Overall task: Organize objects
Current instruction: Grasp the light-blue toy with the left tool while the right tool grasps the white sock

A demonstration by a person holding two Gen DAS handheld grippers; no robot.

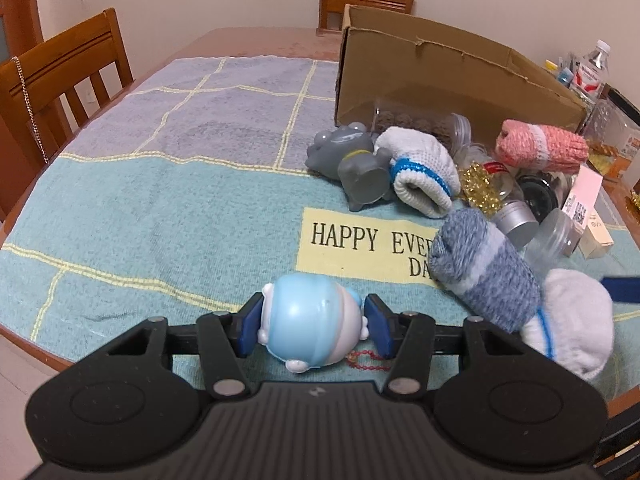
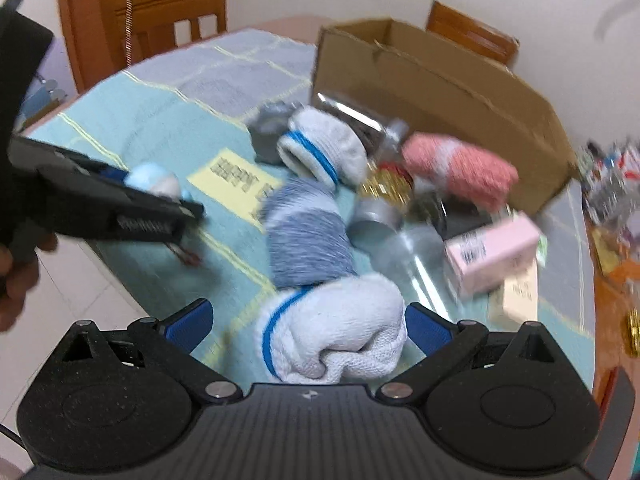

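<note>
Only the left wrist view showed the mat's (image 1: pixel 160 208) print "HAPPY EVE… DA…" clearly, where the left gripper (image 1: pixel 314 322) pinched a smooth blue-and-white toy (image 1: pixel 310 320) just above the surface, while the right gripper's (image 2: pixel 308 330) jaws stood spread around a knitted white sock roll (image 2: pixel 336 336).

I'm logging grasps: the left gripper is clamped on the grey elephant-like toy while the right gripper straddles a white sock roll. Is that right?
Not quite. In the left wrist view the left gripper is clamped on the light blue toy figure; the grey toy lies untouched near the cardboard box. The right gripper does straddle the white sock roll.
</note>
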